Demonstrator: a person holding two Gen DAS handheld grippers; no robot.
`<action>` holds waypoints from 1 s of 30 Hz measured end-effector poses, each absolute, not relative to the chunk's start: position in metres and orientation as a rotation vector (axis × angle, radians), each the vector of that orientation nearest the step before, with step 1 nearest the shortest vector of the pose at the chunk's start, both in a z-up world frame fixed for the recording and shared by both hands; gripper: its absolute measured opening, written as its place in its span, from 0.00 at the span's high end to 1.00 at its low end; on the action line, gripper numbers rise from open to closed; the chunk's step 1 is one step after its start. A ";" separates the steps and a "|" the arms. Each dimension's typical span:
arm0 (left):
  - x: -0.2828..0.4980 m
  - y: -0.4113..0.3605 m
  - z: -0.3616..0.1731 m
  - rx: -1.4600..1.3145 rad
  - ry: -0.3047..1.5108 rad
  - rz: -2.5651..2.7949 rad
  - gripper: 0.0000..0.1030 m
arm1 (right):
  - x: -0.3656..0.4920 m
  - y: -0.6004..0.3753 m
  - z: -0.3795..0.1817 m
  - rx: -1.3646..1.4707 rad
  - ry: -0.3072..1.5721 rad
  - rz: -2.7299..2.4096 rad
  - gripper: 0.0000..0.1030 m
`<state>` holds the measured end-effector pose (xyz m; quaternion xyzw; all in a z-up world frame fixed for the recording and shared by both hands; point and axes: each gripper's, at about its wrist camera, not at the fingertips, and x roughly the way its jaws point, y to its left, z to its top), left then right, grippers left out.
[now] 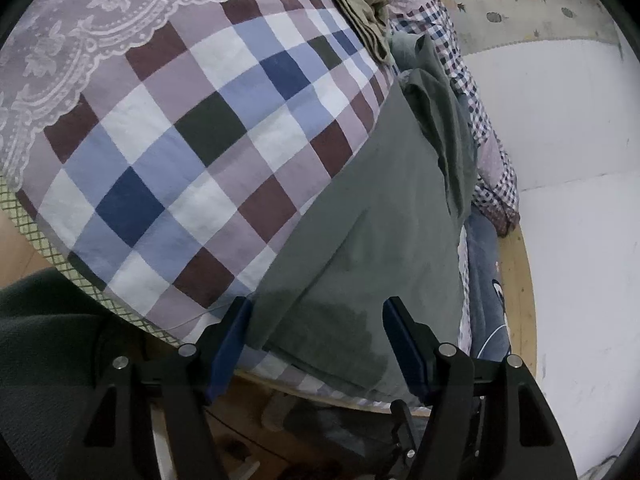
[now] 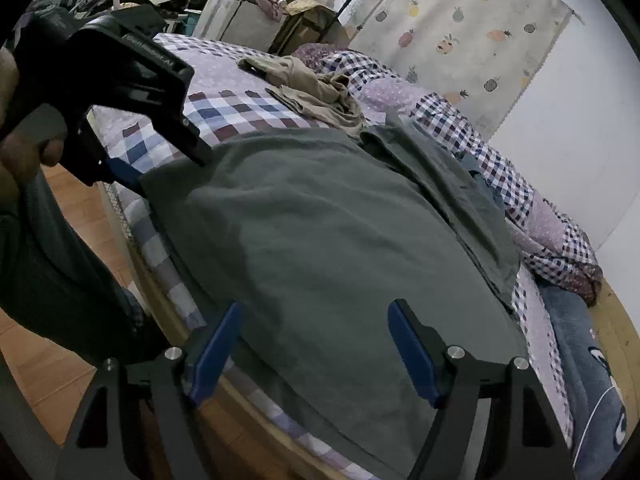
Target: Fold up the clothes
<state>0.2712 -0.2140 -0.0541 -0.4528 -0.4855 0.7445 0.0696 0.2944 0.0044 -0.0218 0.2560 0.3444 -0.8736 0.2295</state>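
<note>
Garment: grey-green shirt (image 2: 320, 240) spread flat on the bed, hem end at the near edge, far end rumpled into a folded-over bunch (image 1: 440, 120).
Bed cover: checked quilt (image 1: 180, 152) in blue, maroon, white and lilac squares; lace-edged cloth (image 1: 80, 40) over its far left part.
Left gripper (image 1: 316, 336): jaws wide apart, blue pads either side of the shirt's near left corner; pads not pressing the cloth, nothing held. Seen from the right wrist view, it (image 2: 160, 172) sits at the shirt's left corner, with a hand (image 2: 24, 152) on its handle.
Right gripper (image 2: 316, 344): jaws wide apart, hovering over the shirt's near edge; cloth lies between the pads in view, no pinch visible.
Other clothes: khaki garment (image 2: 316, 96) crumpled beyond the shirt; small-check shirt (image 2: 540, 220) heaped along the right side; blue jeans (image 2: 580, 360) at the right edge of the bed.
Backdrop: pineapple-print curtain (image 2: 460, 32); boxes and clutter behind the bed, top left.
Floor: wood planks (image 2: 60, 380).
</note>
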 end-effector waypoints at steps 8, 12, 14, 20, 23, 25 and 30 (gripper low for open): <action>0.271 -0.213 -0.043 -1.230 -1.493 2.192 0.30 | 0.293 0.003 -0.025 0.689 0.915 -2.390 0.23; 0.270 -0.212 -0.037 -1.166 -1.497 2.156 0.30 | 0.292 0.004 -0.026 0.682 0.895 -2.396 0.23; 0.269 -0.213 -0.034 -1.129 -1.508 2.142 0.30 | 0.292 0.003 -0.026 0.681 0.887 -2.390 0.23; 0.269 -0.217 -0.031 -1.101 -1.523 2.150 0.30 | 0.295 -0.006 -0.033 0.660 0.904 -2.342 0.23; 0.270 -0.216 -0.032 -1.158 -1.504 2.178 0.30 | 0.300 -0.015 -0.038 0.633 0.932 -2.303 0.23; 0.270 -0.217 -0.035 -1.222 -1.490 2.210 0.30 | 0.304 -0.022 -0.040 0.603 0.950 -2.277 0.23; 0.280 -0.225 -0.041 -1.325 -1.501 2.319 0.30 | 0.311 -0.032 -0.044 0.565 0.985 -2.241 0.23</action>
